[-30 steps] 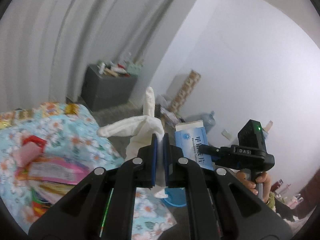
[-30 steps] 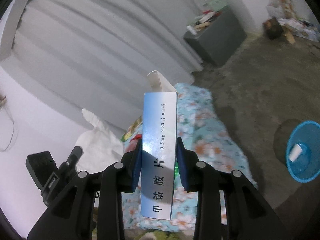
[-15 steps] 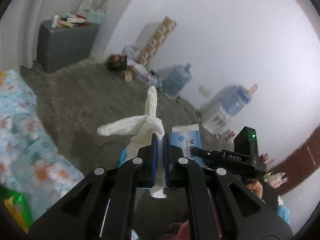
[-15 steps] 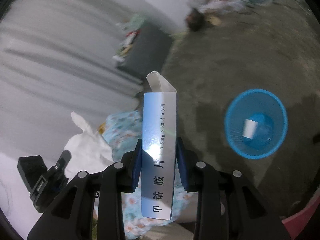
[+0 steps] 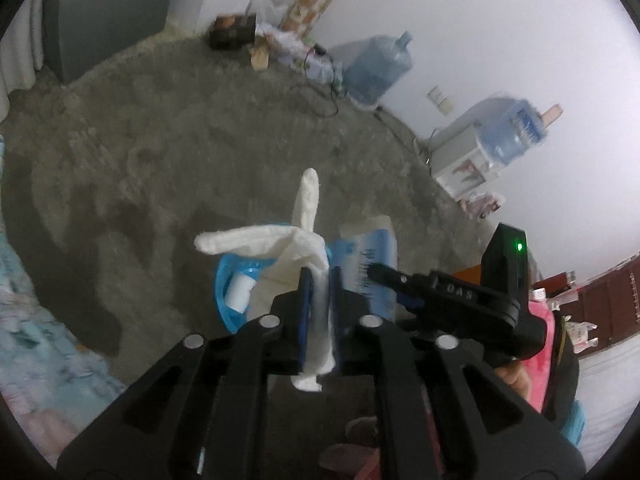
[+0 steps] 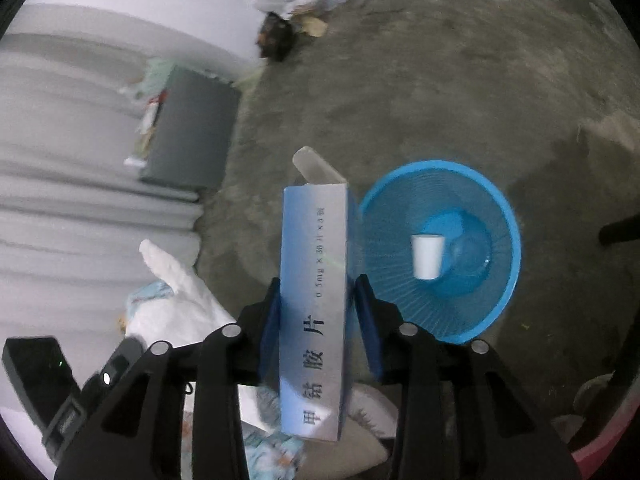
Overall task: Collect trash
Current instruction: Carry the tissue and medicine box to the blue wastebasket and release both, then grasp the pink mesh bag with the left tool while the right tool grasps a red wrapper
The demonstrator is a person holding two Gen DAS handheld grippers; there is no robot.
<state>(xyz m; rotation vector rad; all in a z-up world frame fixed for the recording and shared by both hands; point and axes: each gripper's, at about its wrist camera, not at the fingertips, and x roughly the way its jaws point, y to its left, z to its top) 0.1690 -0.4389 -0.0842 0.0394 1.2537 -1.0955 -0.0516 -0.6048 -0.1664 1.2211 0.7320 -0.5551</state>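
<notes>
Hovering over the blue basket, which already holds a paper cup, the left claw is spreading around its white glove while the right claw, basket at its two o'clock, loosens off the medicine box, neither dropped yet.

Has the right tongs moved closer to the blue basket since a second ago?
Yes. The right tongs swung off the curtain and floral cloth toward the blue basket, now beside the box, and its jaws are opening.
</notes>
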